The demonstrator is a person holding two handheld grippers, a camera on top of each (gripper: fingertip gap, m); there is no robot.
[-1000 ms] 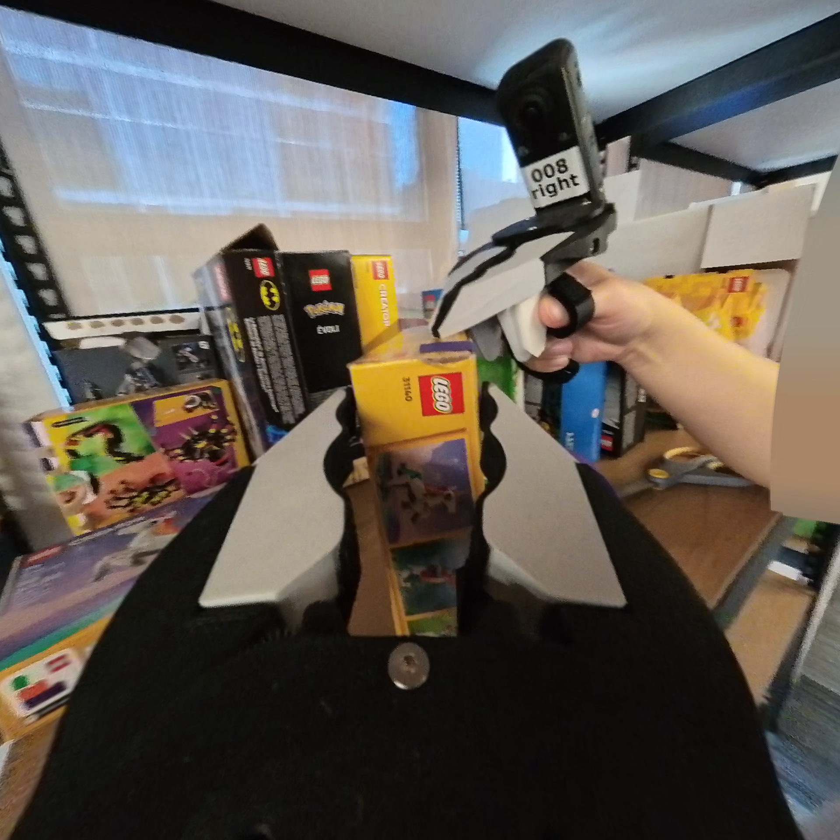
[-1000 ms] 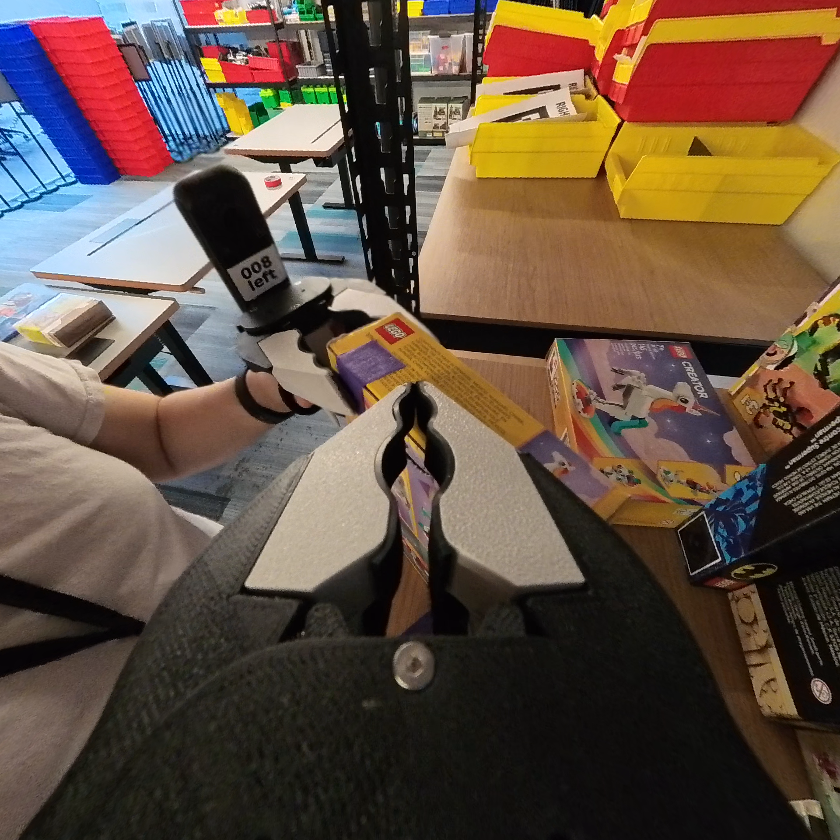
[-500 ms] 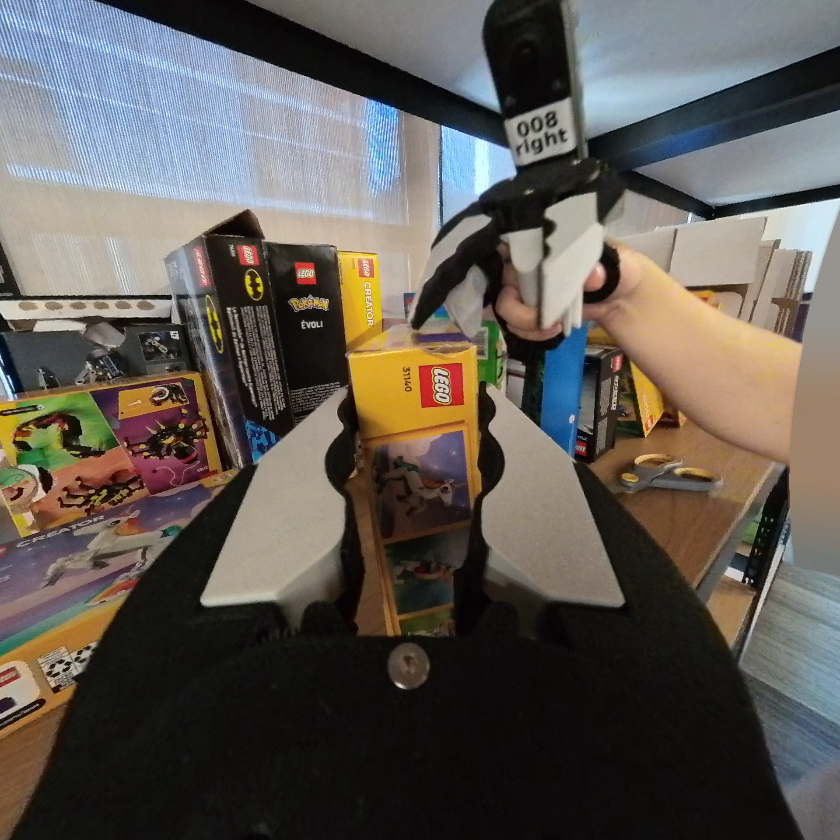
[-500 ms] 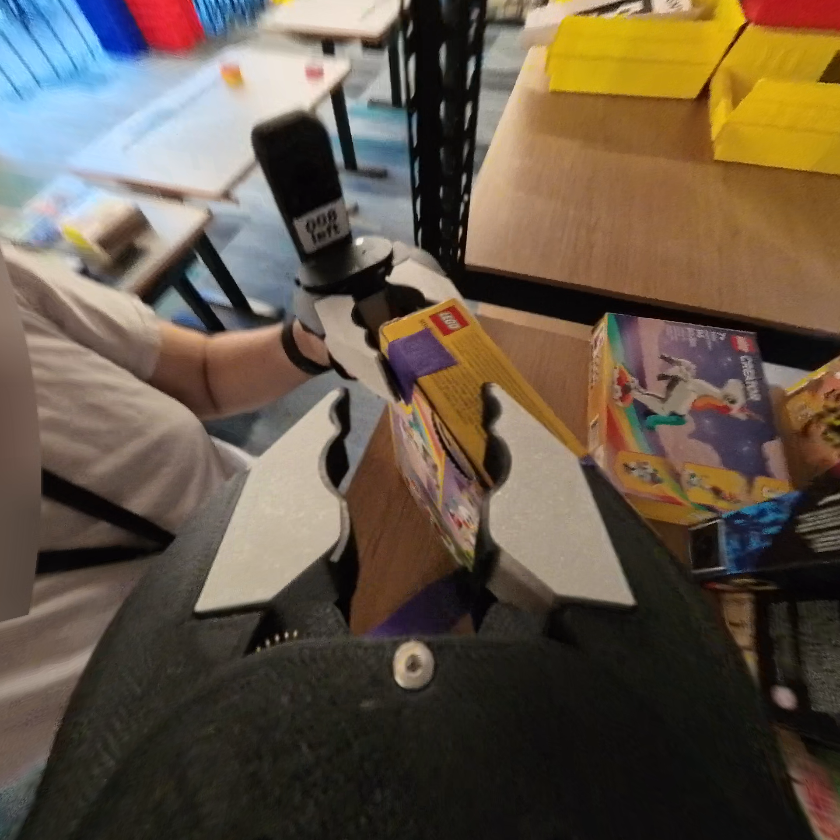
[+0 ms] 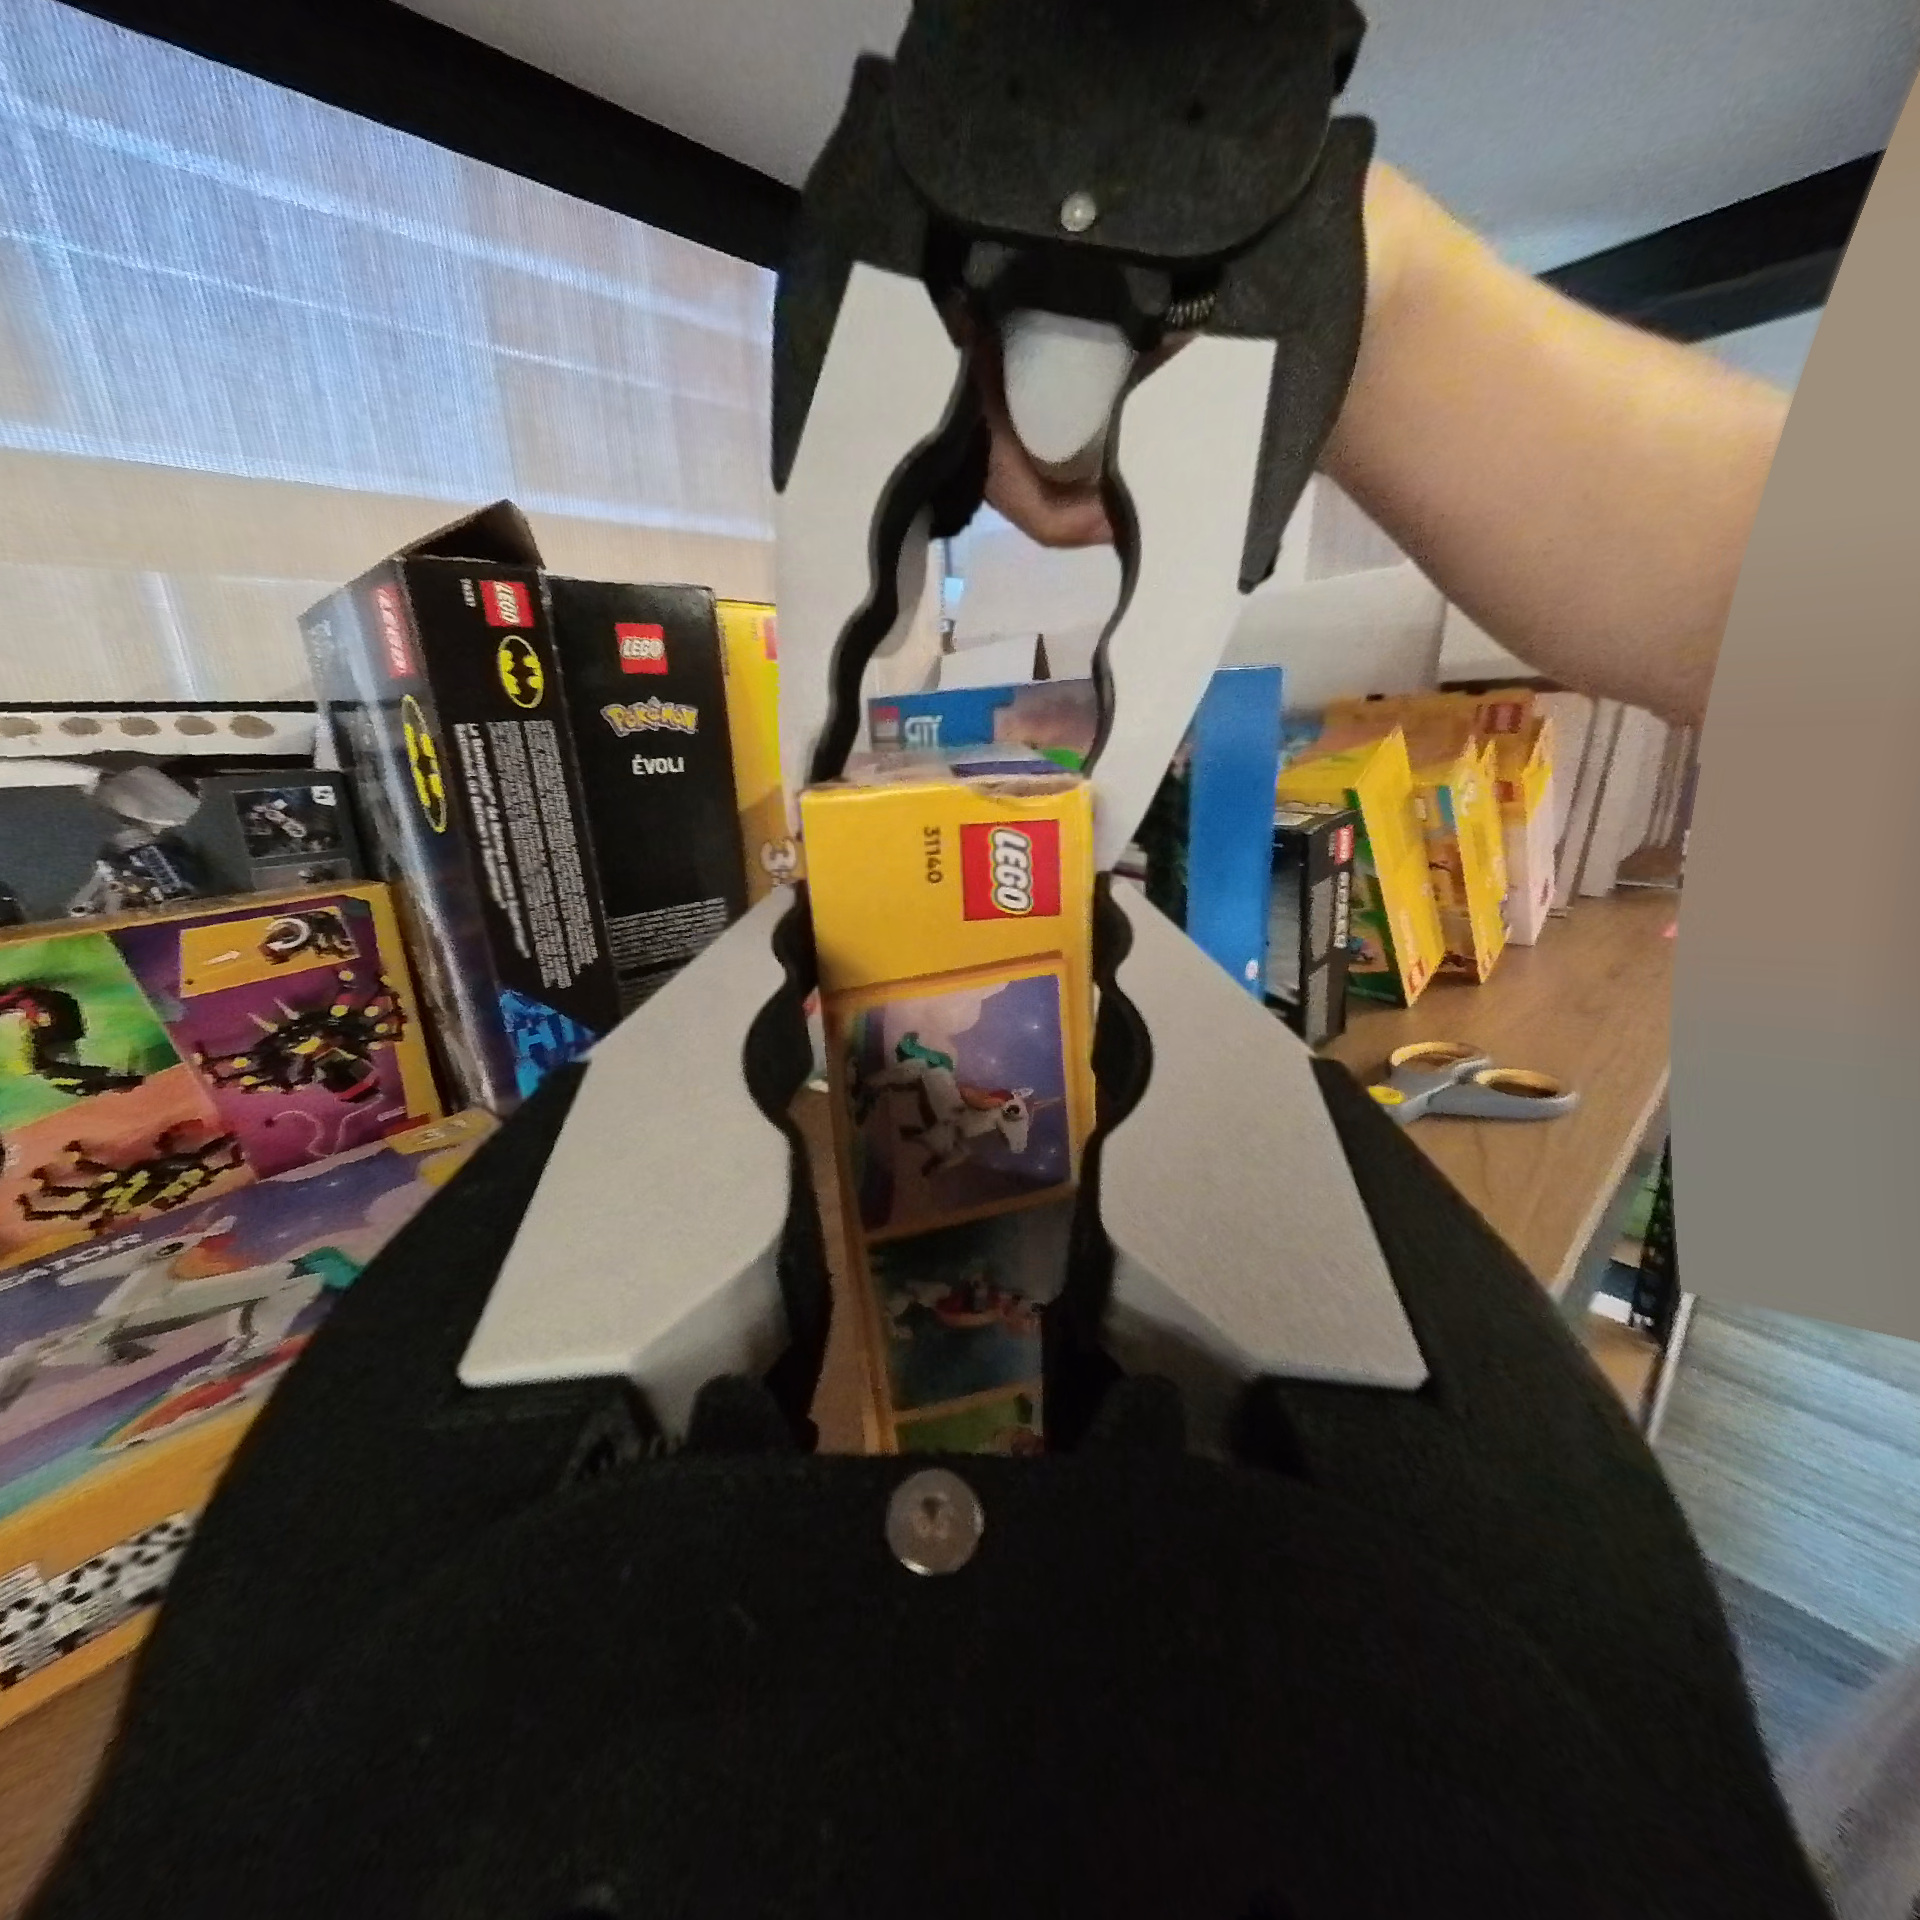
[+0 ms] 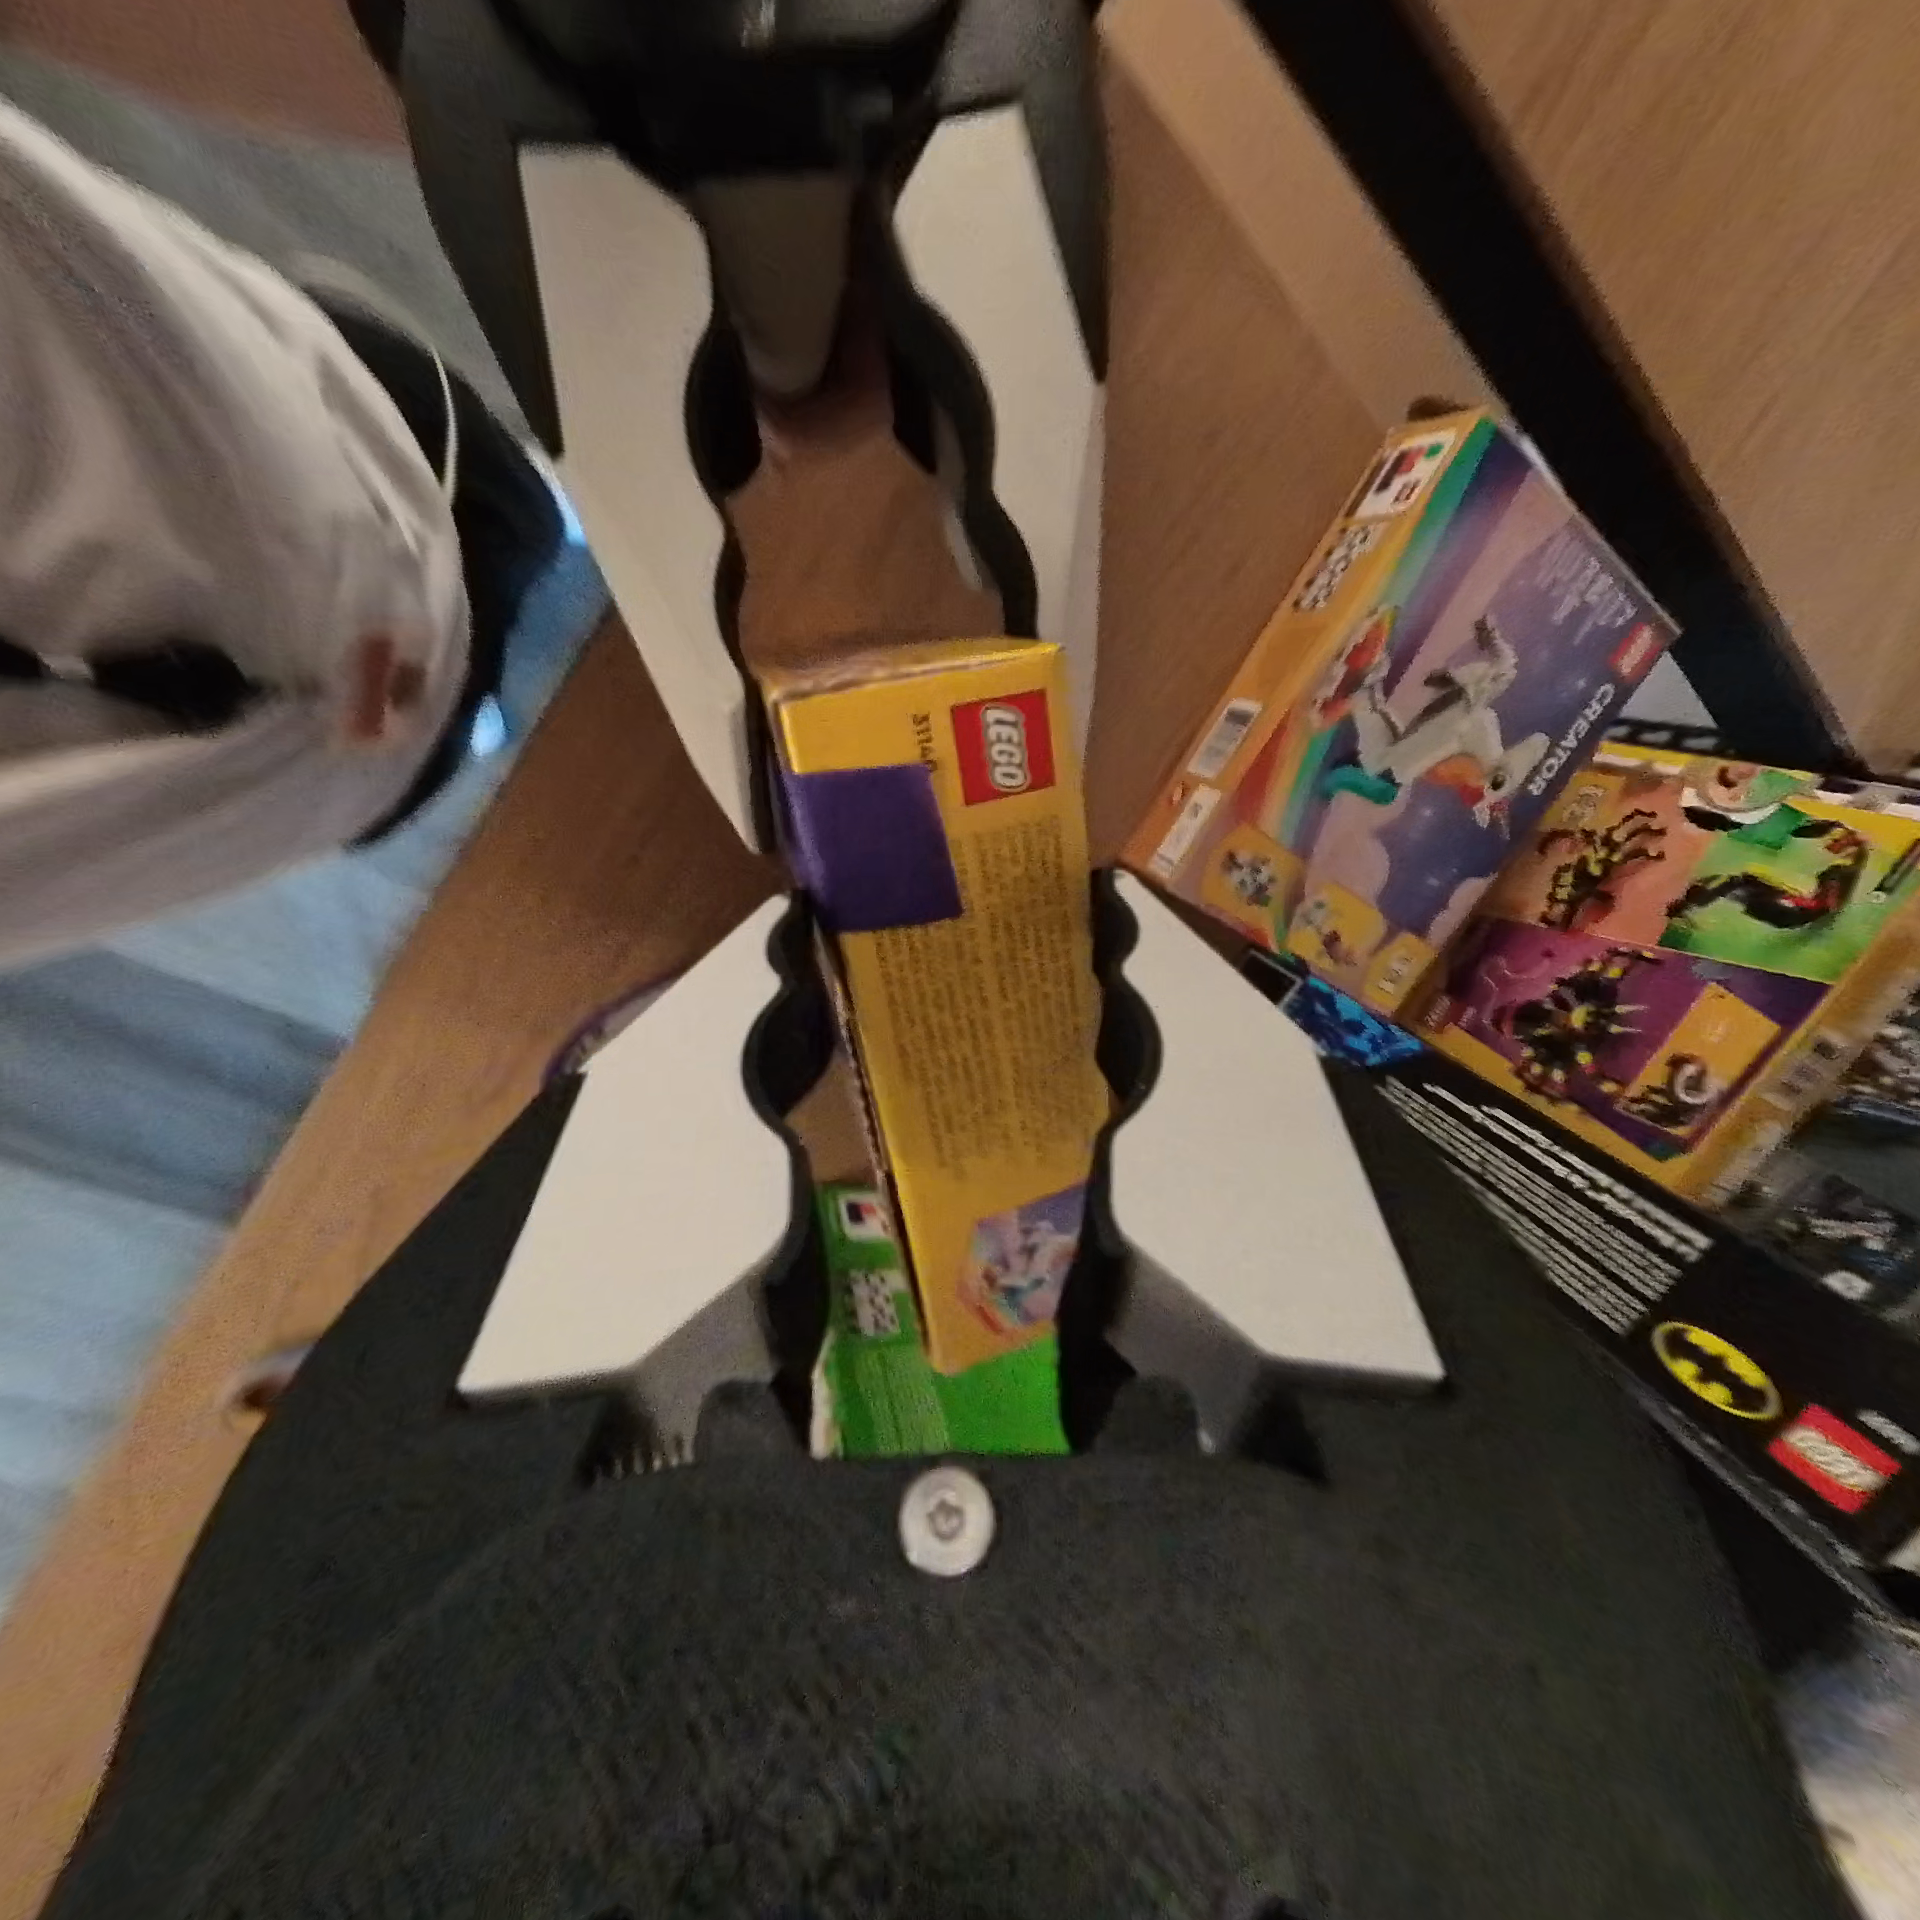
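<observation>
My left gripper is shut on the near end of a slim yellow toy-brick box and holds it pointing away, above the wooden shelf. My right gripper comes down from above, held by a bare arm. Its fingers straddle the box's far end. In the right wrist view the box lies between my right gripper's pads, touching the right pad with a slim gap at the left one. The left gripper shows beyond it, on the other end.
Upright black boxes stand at the back left, beside a spider-picture box and a flat unicorn box. Blue and yellow boxes stand at the right, with scissors near the shelf edge. A green box lies below. Less than 4 cm separates the two grippers' tips.
My right gripper let go of the box's edge, opened, swung round above, and now straddles the box's far end. My left gripper has kept its hold and turned slightly.
</observation>
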